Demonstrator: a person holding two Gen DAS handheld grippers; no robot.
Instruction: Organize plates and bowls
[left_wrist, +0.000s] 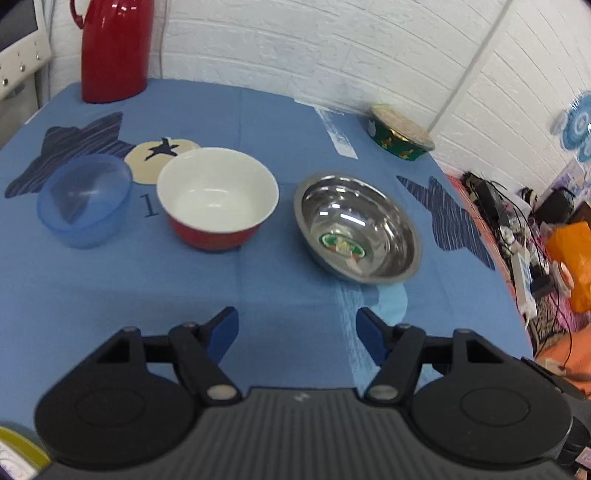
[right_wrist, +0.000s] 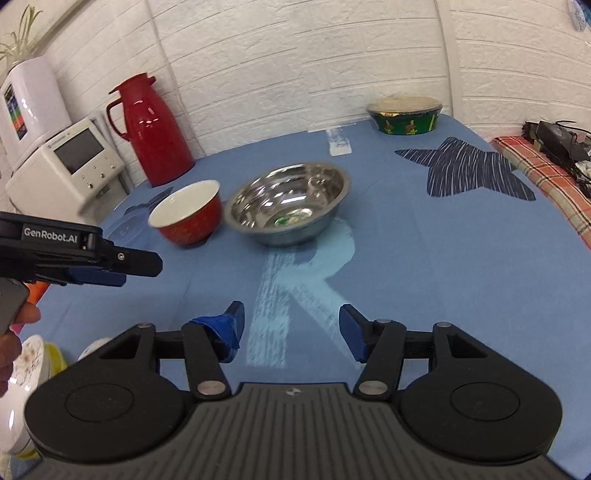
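- Left gripper (left_wrist: 297, 332): jaws spread, nothing between the blue pads, only tablecloth seen in the gap. Also seen side-on at the left edge of the right wrist view, body marked "GenRobot.AI", held by a person's hand (right_wrist: 14, 332).
- Right gripper (right_wrist: 291, 325): jaws spread, nothing pinched; blue tape is wrapped on its left finger (right_wrist: 221, 328). It is held above a pale "R" (right_wrist: 303, 280) printed on the blue tablecloth (left_wrist: 277, 110).
- A floral plate (right_wrist: 29, 365) and a yellow-rimmed item are partly seen at the lower left edge, next to the hand; details cannot be told.
- Stainless steel bowl (left_wrist: 357, 229): upright on the cloth just beyond the "R", a green and red sticker on its inside bottom; sticker text unreadable.
- Red bowl with white inside (left_wrist: 218, 197): upright, just left of the steel bowl, not touching it.
- Translucent blue plastic bowl (left_wrist: 85, 199): left of the red bowl, near it; a printed "1" (left_wrist: 149, 206) is seen between them.
- Dark striped star patches and a beige round patch with a dark star are printed on the cloth.
- Green patterned lidded bowl (left_wrist: 400, 131): far right corner, near the white brick wall, well apart from the rest.
- Red thermos jug (left_wrist: 114, 48): far left corner.
- White appliance with a screen (right_wrist: 70, 162): beside the table, behind it.
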